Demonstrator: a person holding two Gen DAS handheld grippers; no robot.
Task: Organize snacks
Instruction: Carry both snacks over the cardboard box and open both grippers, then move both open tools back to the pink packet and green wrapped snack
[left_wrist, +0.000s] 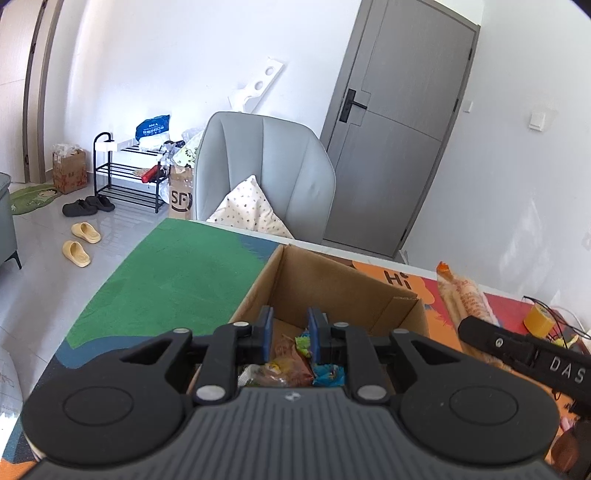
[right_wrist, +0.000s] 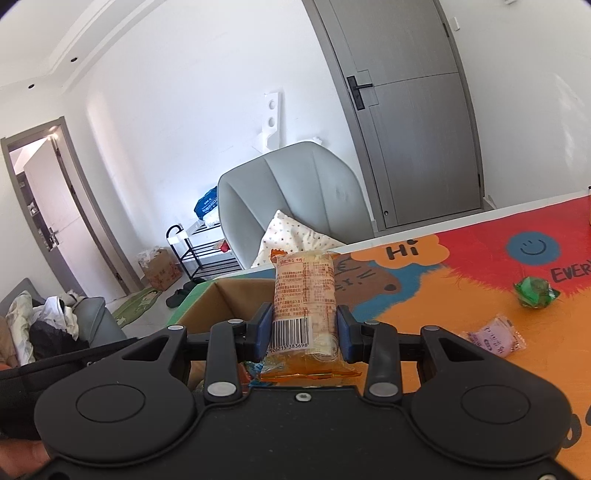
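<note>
Gripping an orange pack (right_wrist: 304, 314) at bottom centre of the right view, the right gripper (right_wrist: 304, 328) has its blue pads (right_wrist: 264, 328) pressed to the wrapper's two sides, barcode facing the camera. The wrapper looks thin, glossy and crinkly, the shape a soft upright cylinder with crimped ends, so a firm but gentle squeeze seems wise; too much would likely crush what is inside.

The left gripper (left_wrist: 290, 334) hangs at bottom centre of its view with the jaws apart and nothing between them, over wrapped snacks (left_wrist: 295, 363) lying in the box (left_wrist: 314, 280).

A good drop would bring the pack over the middle of the box, clear of the cardboard rim and of the left gripper, then let go low.

Further off, at right of the right view, a green candy (right_wrist: 535, 291) and a pale pink packet (right_wrist: 495, 336) lie loose on the bright printed mat (right_wrist: 461, 295), well apart from the box. Beyond the table edge stands a padded grey chair (right_wrist: 295, 195).
</note>
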